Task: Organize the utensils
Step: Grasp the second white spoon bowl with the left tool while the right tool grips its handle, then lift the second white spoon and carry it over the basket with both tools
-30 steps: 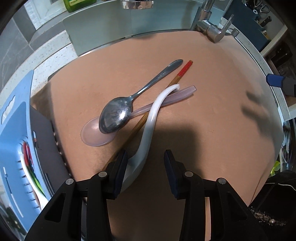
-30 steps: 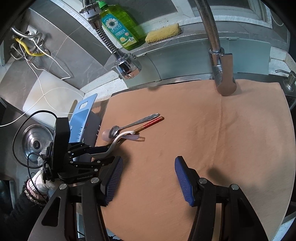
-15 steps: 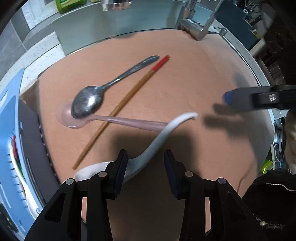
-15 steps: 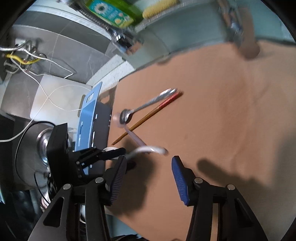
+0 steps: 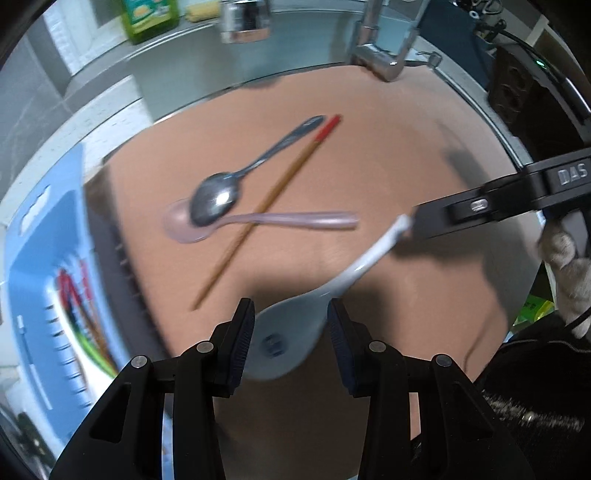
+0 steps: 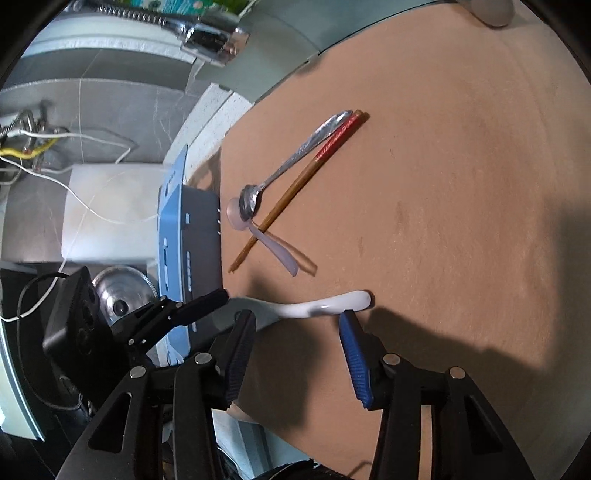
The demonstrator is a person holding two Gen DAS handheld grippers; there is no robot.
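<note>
Left gripper [image 5: 291, 334]: clenched on bowl of white ceramic spoon [image 5: 332, 291]; bowl wedged between the two pads, handle pointing ahead and to the right.
Right gripper [image 6: 295, 345]: released, jaws spread wide; spoon handle tip just ahead of its right pad, contact not resolvable.
Left view only: underside of spoon bowl with a small dark mark, blurred, unreadable; right gripper body entering from the right, white lettering "DAS" legible; gloved hand [image 5: 569, 269] behind it; green bottle [image 5: 149, 16] far ahead, label unreadable.
Right view only: left gripper [image 6: 207, 304] seen side-on at lower left, gripping spoon [image 6: 317, 304] by the bowl end; round metal lid [image 6: 120, 293] and white cables [image 6: 92, 212] to the left, beyond the rack.
Spoon appearance: glossy white, curved handle, rounded tip; held just over the tan mat [image 5: 388, 147], shadow below.
Other utensils, ahead of left gripper: metal spoon [image 5: 236, 188], bowl resting on bowl of clear plastic spoon [image 5: 258, 221]; chopstick [image 5: 269, 199], wood with red end, crossing the plastic handle; all lying on mat.
Rack: blue drainer [image 5: 44, 258] to the left of left gripper, red and green items inside, blurred.
Taps: two chrome spouts [image 5: 380, 62] at far edge of mat.
</note>
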